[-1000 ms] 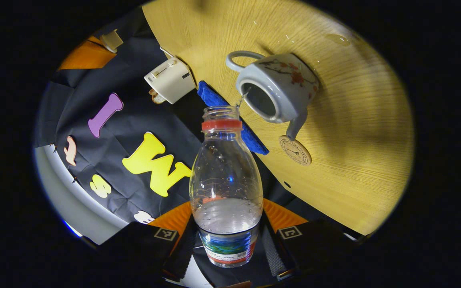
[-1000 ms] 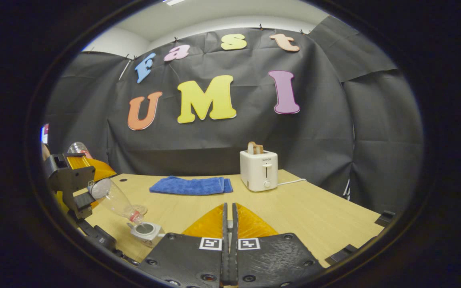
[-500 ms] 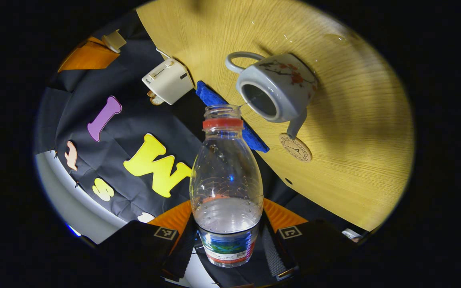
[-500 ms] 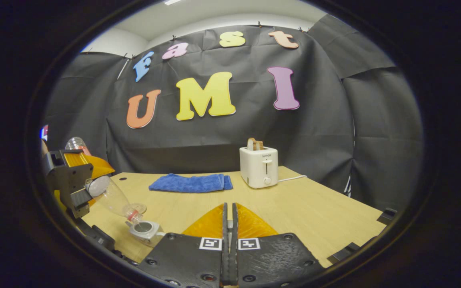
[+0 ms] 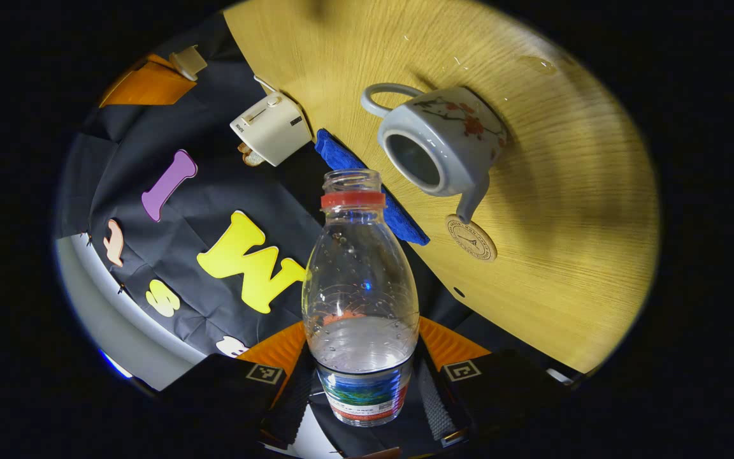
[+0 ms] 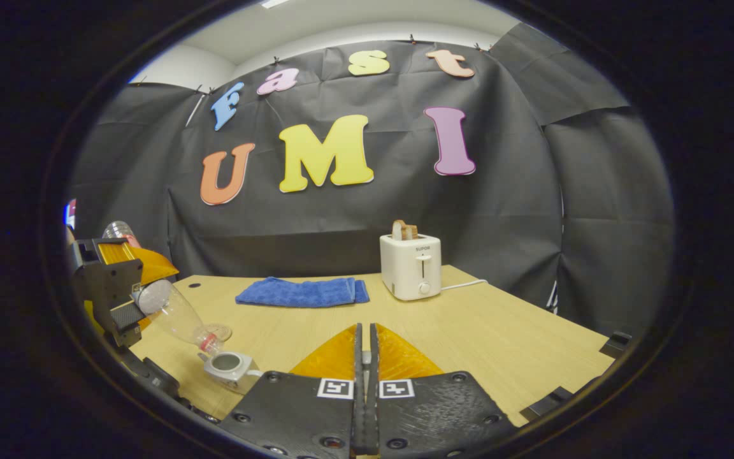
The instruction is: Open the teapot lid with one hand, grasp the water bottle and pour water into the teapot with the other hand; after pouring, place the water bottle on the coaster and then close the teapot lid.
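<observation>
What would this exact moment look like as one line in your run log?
step: pouring | left gripper: shut on water bottle, tilted toward teapot | lid: off | right gripper: shut | coaster: bare

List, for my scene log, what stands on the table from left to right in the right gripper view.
Tilted clear plastic water bottle → open grey ceramic teapot → folded blue cloth → white toaster.

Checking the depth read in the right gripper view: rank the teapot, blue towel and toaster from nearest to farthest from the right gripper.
1. Teapot: nearest, low on the left, lid off, just left of the right gripper.
2. Blue towel: mid-table, ahead and slightly left.
3. Toaster: at the table's back edge, slightly right; only a little beyond the towel.
</observation>
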`<state>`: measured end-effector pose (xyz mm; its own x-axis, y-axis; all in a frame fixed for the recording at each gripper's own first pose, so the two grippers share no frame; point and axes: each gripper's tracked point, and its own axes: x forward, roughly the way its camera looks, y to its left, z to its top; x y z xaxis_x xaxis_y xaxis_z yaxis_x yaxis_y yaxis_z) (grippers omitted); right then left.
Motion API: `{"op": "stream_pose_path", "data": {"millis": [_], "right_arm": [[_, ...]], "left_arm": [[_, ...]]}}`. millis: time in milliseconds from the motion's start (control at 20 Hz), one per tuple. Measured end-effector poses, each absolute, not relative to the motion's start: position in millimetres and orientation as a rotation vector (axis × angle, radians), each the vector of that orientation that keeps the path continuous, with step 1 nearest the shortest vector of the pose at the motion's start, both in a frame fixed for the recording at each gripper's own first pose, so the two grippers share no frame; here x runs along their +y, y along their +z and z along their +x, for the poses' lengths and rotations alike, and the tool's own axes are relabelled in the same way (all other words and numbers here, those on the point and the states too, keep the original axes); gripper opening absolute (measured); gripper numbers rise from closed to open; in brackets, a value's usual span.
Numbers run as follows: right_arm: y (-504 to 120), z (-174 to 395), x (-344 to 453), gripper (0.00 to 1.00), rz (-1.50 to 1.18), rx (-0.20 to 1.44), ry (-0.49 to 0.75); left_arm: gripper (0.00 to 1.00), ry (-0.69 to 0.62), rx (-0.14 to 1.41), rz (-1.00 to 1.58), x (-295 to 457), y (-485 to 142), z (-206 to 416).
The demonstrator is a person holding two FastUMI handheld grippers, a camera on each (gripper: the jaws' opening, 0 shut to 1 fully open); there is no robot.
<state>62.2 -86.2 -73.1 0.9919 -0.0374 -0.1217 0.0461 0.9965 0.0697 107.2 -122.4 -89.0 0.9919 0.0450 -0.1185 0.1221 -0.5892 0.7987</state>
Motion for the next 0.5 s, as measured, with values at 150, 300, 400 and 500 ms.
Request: {"op": "stream_pose_path", "data": {"millis": [150,300,400,500], "right_arm": [[-71.4,61.5,-89.7,0.0,0.073,0.119,-0.055],[-65.9,58.2,-90.3,0.0,0.079,0.103,-0.061],[-68.9,59.6,-89.2,0.0,0.054,0.105,-0.066],[-73.2,62.2,-90.1,0.01,0.046,0.111,-0.069]], "left_arm": [[0.76,-0.184,0.187,1.95,-102.3,-115.3,109.3],[0.76,-0.179,0.189,1.699,-96.0,-110.5,109.2],[0.76,-0.185,0.174,1.536,-95.6,-103.0,115.4],[0.76,-0.201,0.151,1.37,-102.5,-95.7,119.1]]}}
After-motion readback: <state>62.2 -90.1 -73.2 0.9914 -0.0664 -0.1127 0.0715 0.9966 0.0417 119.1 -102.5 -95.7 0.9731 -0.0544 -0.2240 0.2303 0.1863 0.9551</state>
